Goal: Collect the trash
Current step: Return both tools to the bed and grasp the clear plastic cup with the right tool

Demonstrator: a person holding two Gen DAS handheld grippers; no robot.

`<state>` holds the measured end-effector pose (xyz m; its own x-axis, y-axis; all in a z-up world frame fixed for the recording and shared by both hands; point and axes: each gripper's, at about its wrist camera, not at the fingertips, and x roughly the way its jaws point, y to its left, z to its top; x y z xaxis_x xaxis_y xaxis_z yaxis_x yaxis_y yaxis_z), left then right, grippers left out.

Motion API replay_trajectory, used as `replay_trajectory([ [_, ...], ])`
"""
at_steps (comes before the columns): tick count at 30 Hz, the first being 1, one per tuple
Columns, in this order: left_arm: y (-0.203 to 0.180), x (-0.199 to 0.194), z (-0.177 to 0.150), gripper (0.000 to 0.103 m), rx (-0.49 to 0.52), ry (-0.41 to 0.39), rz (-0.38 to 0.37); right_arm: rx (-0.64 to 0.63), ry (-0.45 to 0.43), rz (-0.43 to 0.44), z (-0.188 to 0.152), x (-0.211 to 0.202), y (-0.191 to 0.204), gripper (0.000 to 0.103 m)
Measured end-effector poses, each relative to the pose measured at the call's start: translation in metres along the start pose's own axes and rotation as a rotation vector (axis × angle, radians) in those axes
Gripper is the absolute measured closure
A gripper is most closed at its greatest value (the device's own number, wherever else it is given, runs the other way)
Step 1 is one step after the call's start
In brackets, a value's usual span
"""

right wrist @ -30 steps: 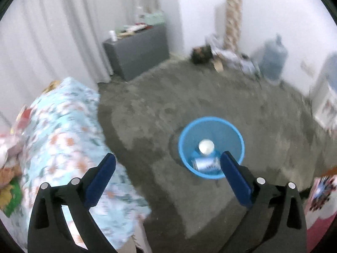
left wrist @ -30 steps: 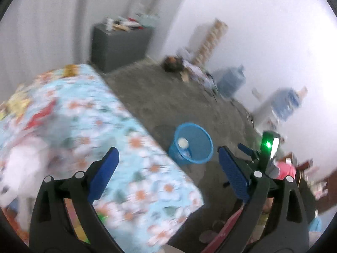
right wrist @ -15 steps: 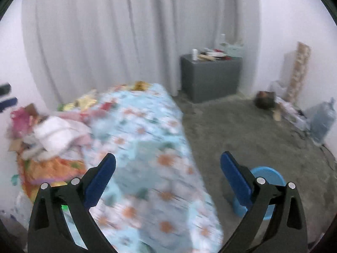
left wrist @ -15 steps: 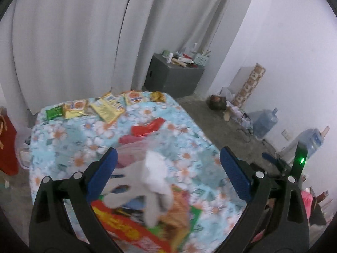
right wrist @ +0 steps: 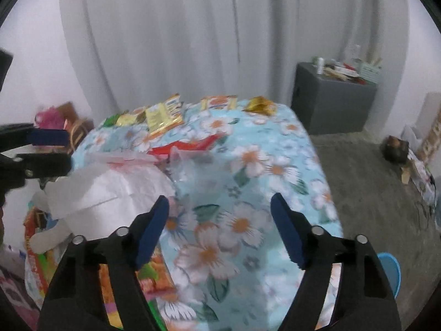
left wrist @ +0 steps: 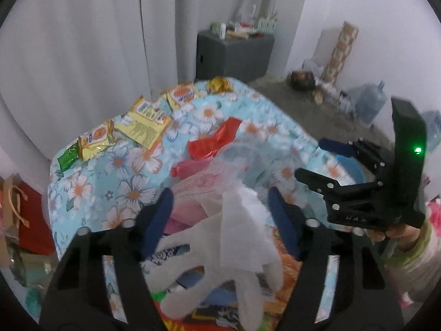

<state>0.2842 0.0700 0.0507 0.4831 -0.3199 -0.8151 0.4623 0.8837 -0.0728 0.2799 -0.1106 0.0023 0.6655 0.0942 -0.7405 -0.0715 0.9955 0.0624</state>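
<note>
**Over the near edge of the flowered surface, most of the litter still waits**

Across the surface with the pale blue flowered cloth (right wrist: 248, 193) the job looks barely begun. Yellow snack wrappers (left wrist: 146, 127) and a crumpled gold foil wrapper (left wrist: 219, 84) lie along the far edge, a red foil wrapper (left wrist: 215, 140) sits near the middle, and a heap of crumpled white tissue paper (left wrist: 234, 237) with orange and green packets under it crowds the near edge.

The left tool (left wrist: 220, 220) hangs over that heap with the tissue between its blue pads; its jaws have just been closing, yet I cannot tell whether they press on the paper. The right tool (right wrist: 220, 226) — jaws also just closing — stands unclenched and empty above bare cloth beside the tissue.

A round blue plastic bin (right wrist: 391, 270) shows only as a sliver on the floor off the surface's right edge; its contents are hidden. By my reading, nearly everything remains to be carried there.
</note>
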Motion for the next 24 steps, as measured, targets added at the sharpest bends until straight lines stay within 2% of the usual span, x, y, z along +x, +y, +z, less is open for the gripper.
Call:
replay_trajectory([
  [5, -0.003, 0.025, 0.004, 0.051, 0.054, 0.057, 0.027, -0.038, 0.043, 0.006, 0.005, 0.024, 0.008, 0.046],
  [9, -0.004, 0.038, 0.006, 0.056, 0.085, 0.092, 0.041, -0.055, 0.063, 0.013, 0.010, 0.038, 0.012, 0.052],
  [12, -0.003, 0.045, 0.007, 0.064, 0.098, 0.103, 0.061, -0.057, 0.073, 0.013, 0.011, 0.044, 0.014, 0.059],
  [17, 0.008, 0.043, 0.012, 0.076, 0.049, 0.086, 0.050, -0.024, 0.081, 0.028, 0.011, 0.045, 0.010, 0.078],
  [24, 0.026, 0.032, 0.017, 0.083, -0.033, 0.047, 0.032, 0.026, 0.081, 0.032, 0.010, 0.040, -0.002, 0.093],
])
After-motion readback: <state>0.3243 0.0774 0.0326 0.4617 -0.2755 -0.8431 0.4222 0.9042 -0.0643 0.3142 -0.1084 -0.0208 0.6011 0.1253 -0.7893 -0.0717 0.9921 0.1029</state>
